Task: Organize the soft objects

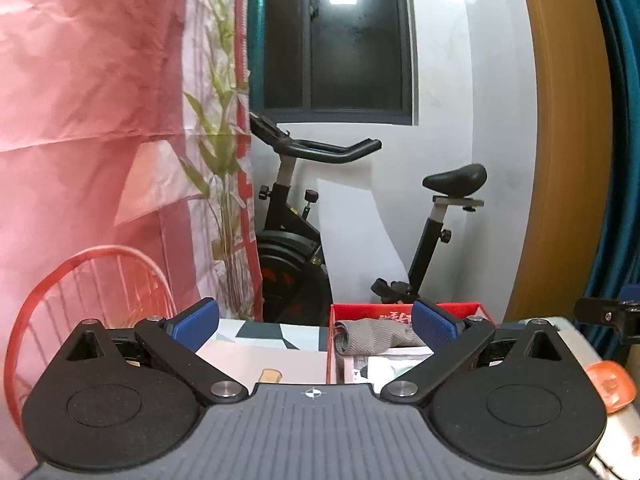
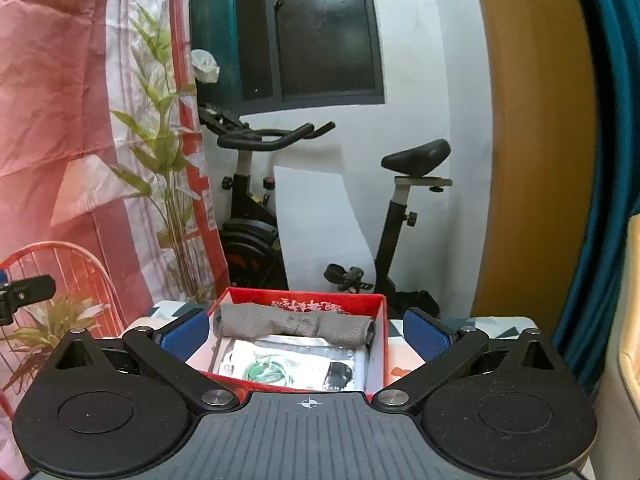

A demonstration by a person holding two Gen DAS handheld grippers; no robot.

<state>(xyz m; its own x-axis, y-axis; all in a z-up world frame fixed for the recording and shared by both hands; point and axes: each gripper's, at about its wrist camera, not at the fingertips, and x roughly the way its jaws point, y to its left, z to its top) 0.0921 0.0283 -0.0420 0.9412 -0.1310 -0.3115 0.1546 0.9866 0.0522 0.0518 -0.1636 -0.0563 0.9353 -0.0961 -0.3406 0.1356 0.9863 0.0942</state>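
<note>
Way over on the left stands a red wire chair [image 1: 92,280] in front of a pink curtain [image 1: 80,120]. Next comes the left gripper [image 1: 316,326]. Its two blue pads are spread wide apart and nothing is between them. It points past the table [image 1: 276,334], which has a cover with grey and white shapes.

Moving along, there is a red box [image 2: 376,308] on the table. Inside it, across the back, lies a rolled grey cloth [image 2: 296,324]. It touches the far wall of the box and rests on top of some flat plastic packets [image 2: 280,364].

The right gripper [image 2: 306,334] faces right into the box. Its blue pads are wide apart too, and it holds nothing.

I think the cloth is light and squishy. It would bend and sag if you lifted it by one end, and the roll could come undone. So I would pinch it around the middle, where it is fattest, and squeeze gently. The packets under it look slippery, so a pad might slide on them or catch one.

Behind the table stands a black exercise bike [image 2: 256,200] by the white wall, under a dark window [image 2: 320,32].
</note>
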